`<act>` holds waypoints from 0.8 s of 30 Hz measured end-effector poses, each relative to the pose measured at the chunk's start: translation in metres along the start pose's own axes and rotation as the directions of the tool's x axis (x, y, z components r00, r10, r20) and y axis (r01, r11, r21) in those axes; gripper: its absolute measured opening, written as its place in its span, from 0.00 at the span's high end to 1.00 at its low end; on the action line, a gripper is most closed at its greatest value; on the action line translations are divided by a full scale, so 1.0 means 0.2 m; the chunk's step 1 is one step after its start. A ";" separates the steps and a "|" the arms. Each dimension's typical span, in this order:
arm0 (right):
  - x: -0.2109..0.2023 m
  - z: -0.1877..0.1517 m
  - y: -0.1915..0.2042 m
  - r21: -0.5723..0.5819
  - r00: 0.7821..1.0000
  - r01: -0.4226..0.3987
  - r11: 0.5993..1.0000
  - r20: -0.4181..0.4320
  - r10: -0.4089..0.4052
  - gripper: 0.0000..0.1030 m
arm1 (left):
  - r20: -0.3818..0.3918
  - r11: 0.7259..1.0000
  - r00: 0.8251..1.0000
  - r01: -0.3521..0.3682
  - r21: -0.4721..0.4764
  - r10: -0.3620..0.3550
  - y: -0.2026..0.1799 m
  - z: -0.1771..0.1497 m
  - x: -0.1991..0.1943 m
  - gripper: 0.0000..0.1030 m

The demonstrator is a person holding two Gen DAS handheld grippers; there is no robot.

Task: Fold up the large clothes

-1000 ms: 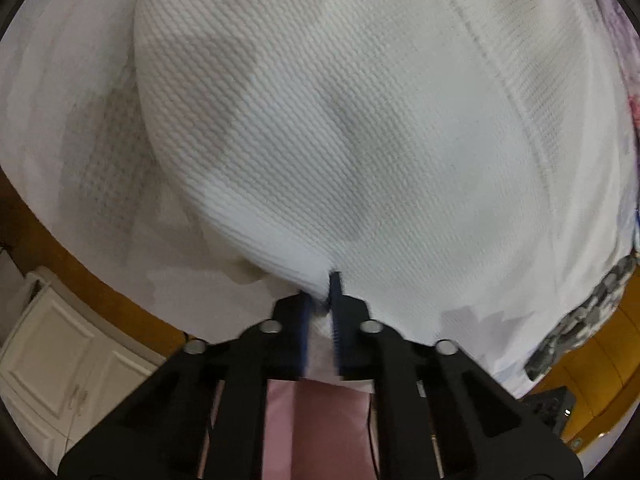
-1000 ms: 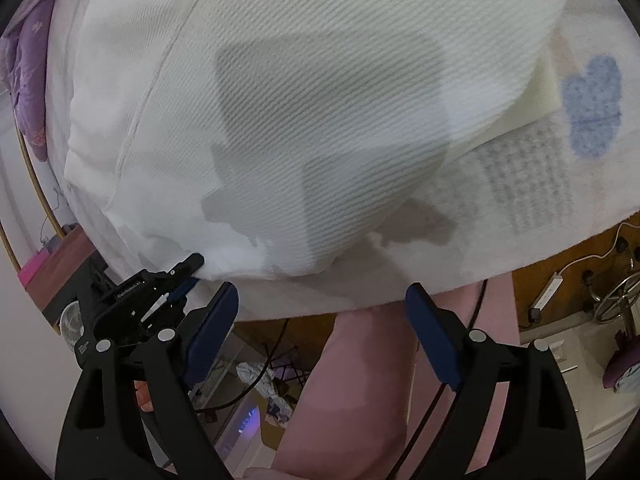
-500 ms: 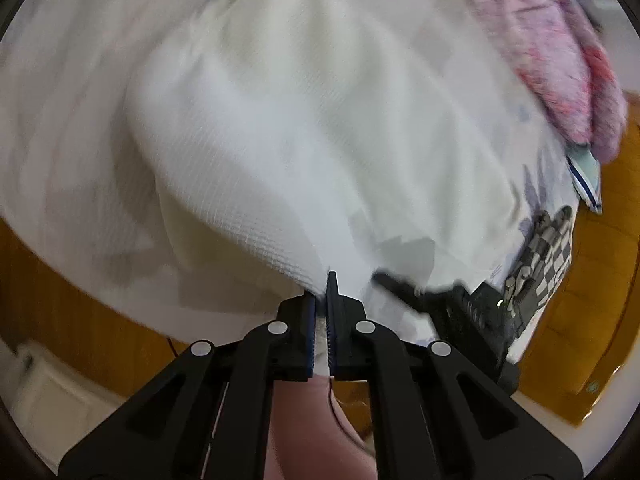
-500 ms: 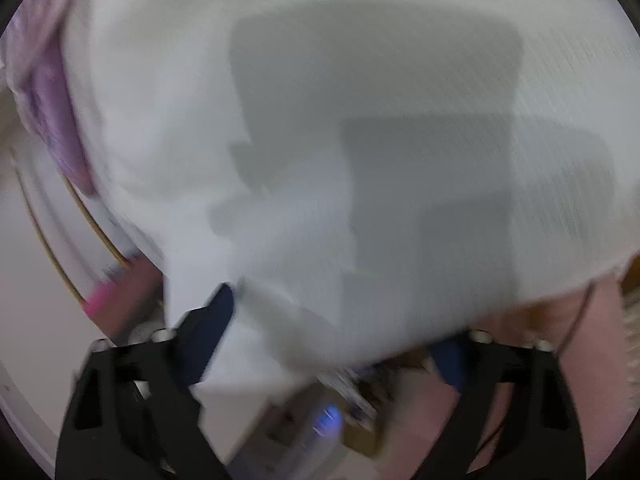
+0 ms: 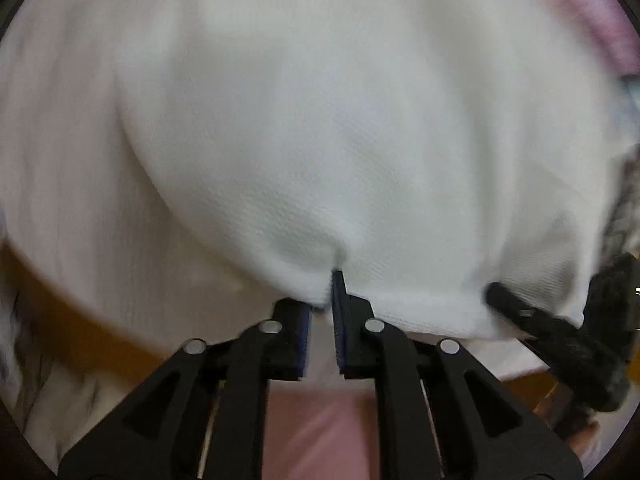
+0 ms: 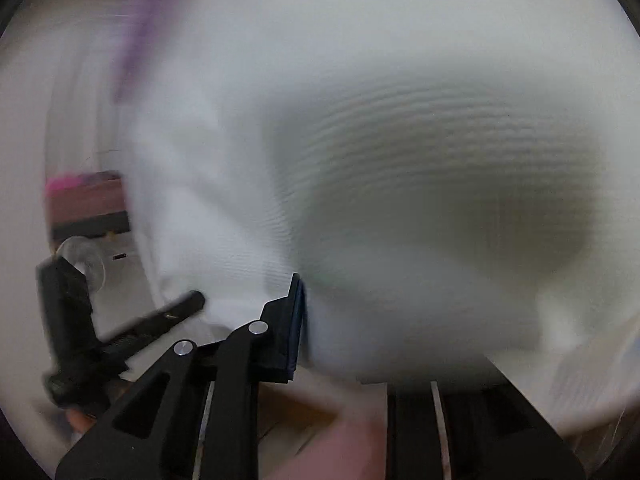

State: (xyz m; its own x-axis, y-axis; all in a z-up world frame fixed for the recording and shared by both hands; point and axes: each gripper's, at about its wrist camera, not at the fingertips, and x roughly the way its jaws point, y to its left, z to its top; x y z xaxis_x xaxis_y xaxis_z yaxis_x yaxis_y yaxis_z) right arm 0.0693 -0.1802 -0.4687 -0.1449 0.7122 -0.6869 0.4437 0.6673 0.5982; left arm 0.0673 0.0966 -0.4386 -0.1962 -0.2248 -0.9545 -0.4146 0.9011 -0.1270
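Left hand-held gripper (image 5: 325, 300) was pinched narrow on the hem of the white garment (image 5: 320, 140), jaws easing apart, cloth between the blue pads (image 5: 339, 320). The garment filled the left wrist view from 9 to 3 o'clock, ballooning up from the pinch. Right hand-held gripper (image 5: 560, 332) showed at 4 o'clock, at the same hem. In the right wrist view, its jaws were closing with white cloth between them; only one pad (image 6: 296, 320) was visible, the other buried under fabric, so can't tell whether it was gripping. Pink-purple cloth (image 5: 600, 28) at 1 o'clock behind the garment. Pink sleeve (image 5: 320, 432) at 6 o'clock. Heavy blur in the right wrist view.
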 end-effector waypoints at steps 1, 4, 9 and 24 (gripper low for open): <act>-0.04 -0.04 -0.02 0.033 0.999 -0.024 0.999 0.040 0.023 0.70 | 0.021 0.998 0.999 0.051 -0.038 -0.050 0.03 -0.04 -0.01 0.88; -0.14 -0.08 0.02 0.000 0.995 0.036 0.999 0.095 -0.036 0.25 | -0.003 0.983 0.991 0.136 -0.121 -0.137 0.09 -0.11 -0.04 0.30; -0.25 -0.02 -0.05 0.126 0.988 -0.039 0.991 0.155 0.019 0.25 | 0.009 0.885 0.937 0.333 -0.326 -0.350 0.15 -0.08 0.05 0.32; -0.82 0.14 0.47 -0.322 0.847 -0.126 0.938 0.458 0.270 0.70 | 0.450 0.930 0.825 0.365 0.037 -0.341 -0.13 0.14 -0.75 0.93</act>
State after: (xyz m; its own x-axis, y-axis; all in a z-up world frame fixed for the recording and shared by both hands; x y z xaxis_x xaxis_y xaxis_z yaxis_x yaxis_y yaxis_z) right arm 0.1586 -0.2397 -0.3119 0.4020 0.6838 -0.6089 0.1502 0.6068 0.7805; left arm 0.1330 0.1183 -0.2997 0.3792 -0.3263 -0.8659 -0.4248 0.7699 -0.4761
